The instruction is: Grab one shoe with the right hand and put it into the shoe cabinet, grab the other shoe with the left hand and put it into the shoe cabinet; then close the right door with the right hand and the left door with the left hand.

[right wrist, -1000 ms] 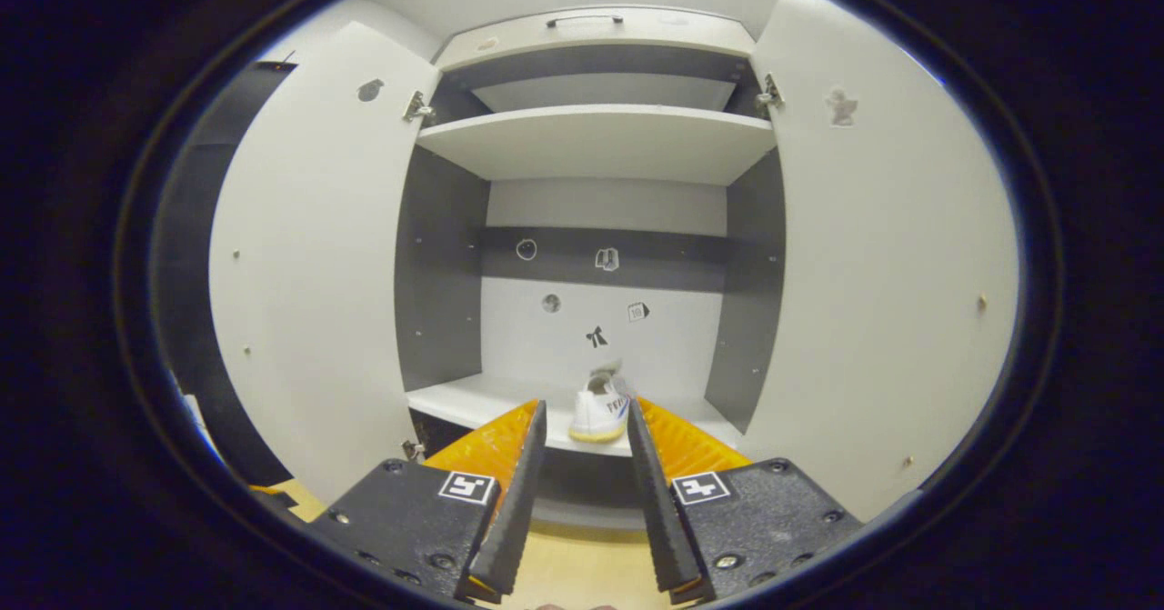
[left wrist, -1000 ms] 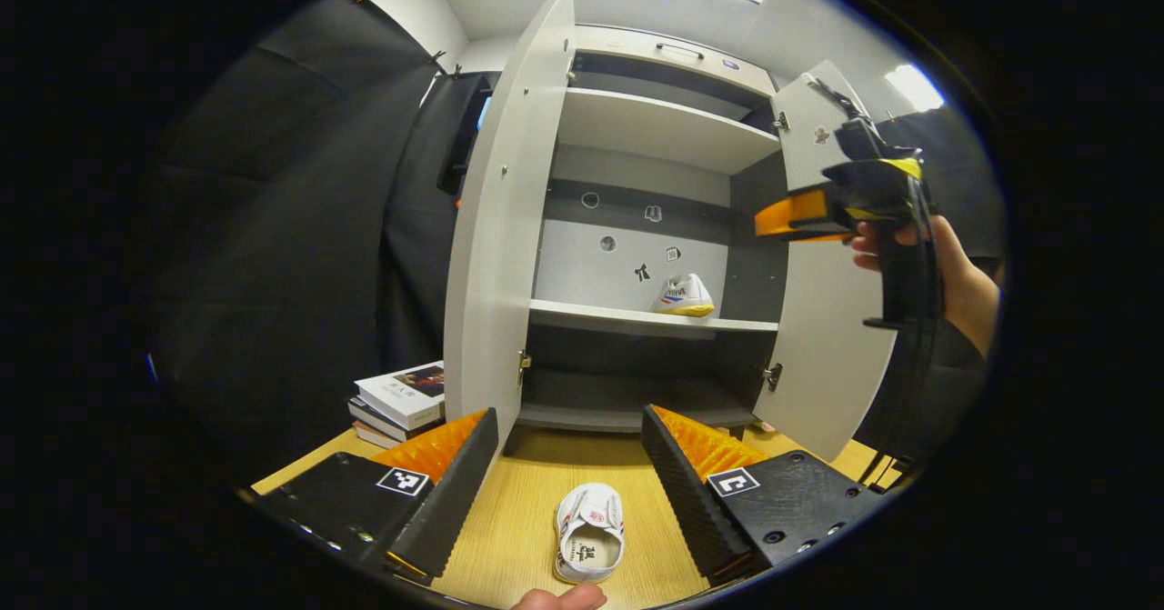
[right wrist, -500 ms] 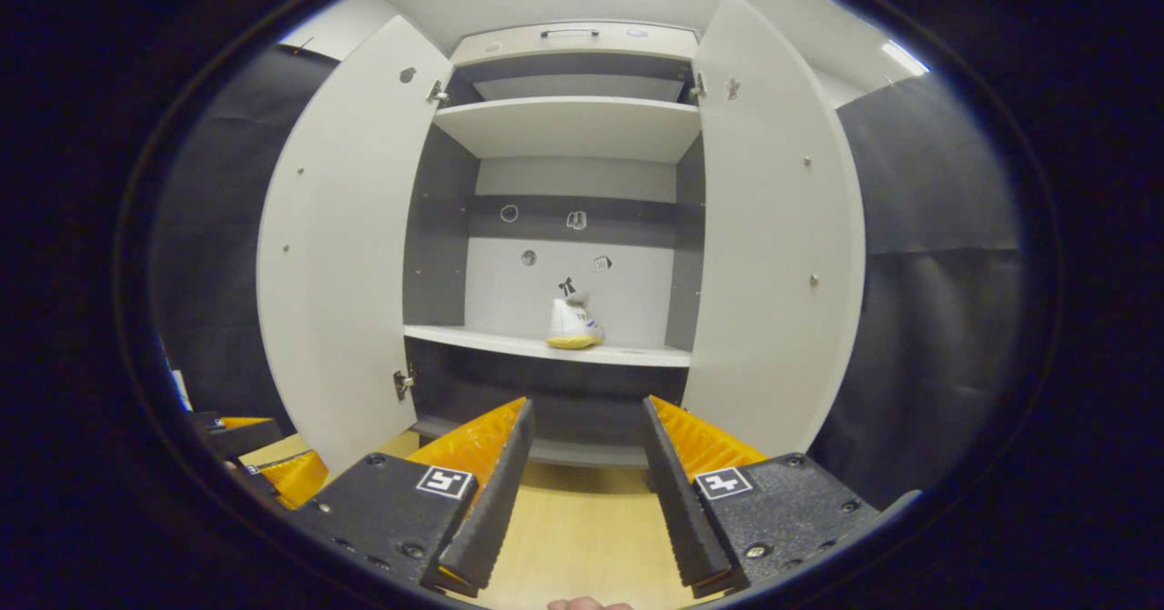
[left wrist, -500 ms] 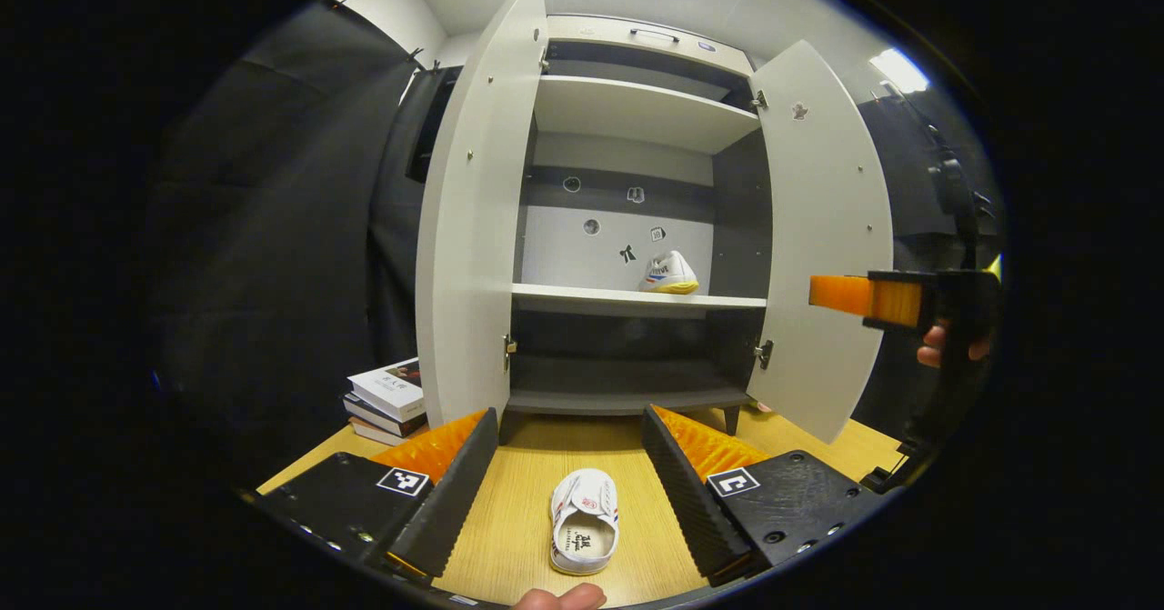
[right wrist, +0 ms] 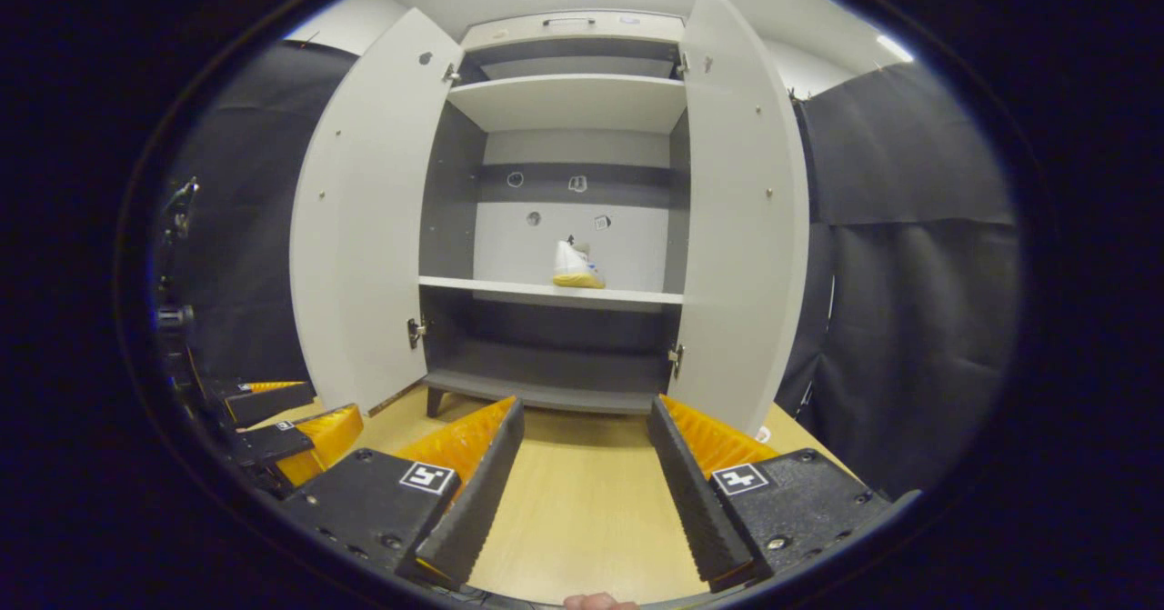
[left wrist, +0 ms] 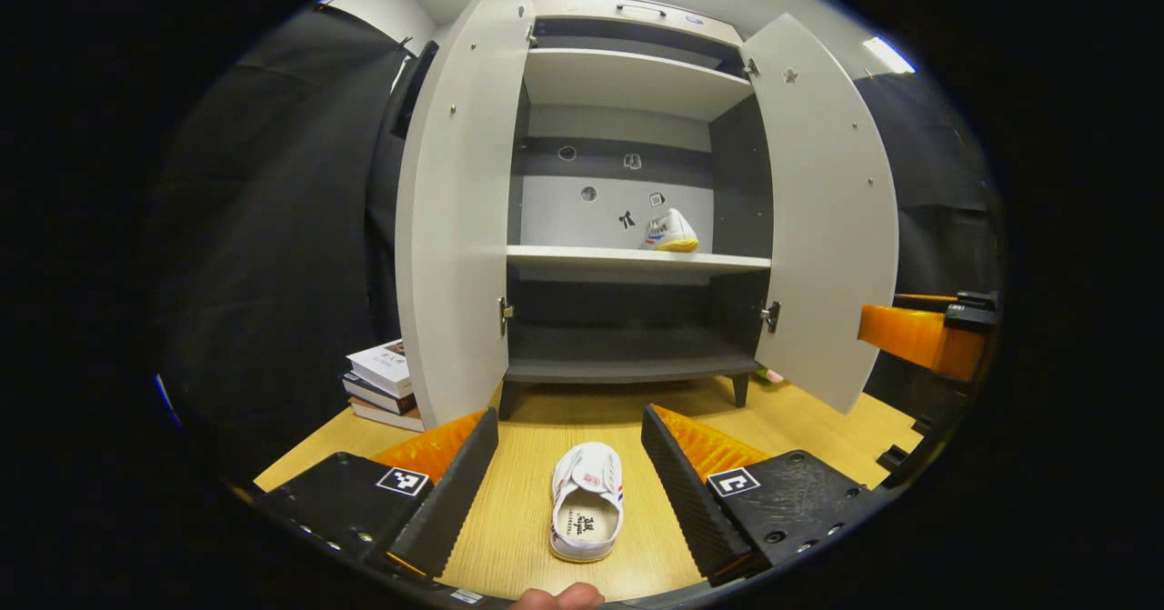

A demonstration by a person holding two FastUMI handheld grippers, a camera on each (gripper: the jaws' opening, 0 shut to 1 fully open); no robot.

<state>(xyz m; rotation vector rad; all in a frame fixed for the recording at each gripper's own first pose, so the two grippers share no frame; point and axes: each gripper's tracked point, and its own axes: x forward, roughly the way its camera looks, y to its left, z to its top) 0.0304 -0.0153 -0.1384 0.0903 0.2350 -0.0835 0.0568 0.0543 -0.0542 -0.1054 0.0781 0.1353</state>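
Observation:
One white shoe (left wrist: 671, 231) (right wrist: 575, 267) sits on the middle shelf of the open shoe cabinet (left wrist: 627, 260) (right wrist: 555, 294). The other white shoe (left wrist: 587, 513) lies on the wooden table, toe toward the cabinet, between the fingers of my left gripper (left wrist: 570, 478), which is open and not touching it. My right gripper (right wrist: 584, 478) is open and empty above the table in front of the cabinet; it also shows at the right edge of the left gripper view (left wrist: 923, 337). Both doors, left door (left wrist: 455, 201) and right door (left wrist: 823, 210), stand wide open.
A stack of books (left wrist: 386, 385) lies on the table left of the cabinet. The wooden table (right wrist: 582, 501) stretches in front of the cabinet. Black cloth walls close in both sides. The cabinet's top and bottom shelves hold nothing.
My right gripper has pulled back and down from the shelf, leaving the shoe there. The left gripper has tipped lower over the shoe on the table.

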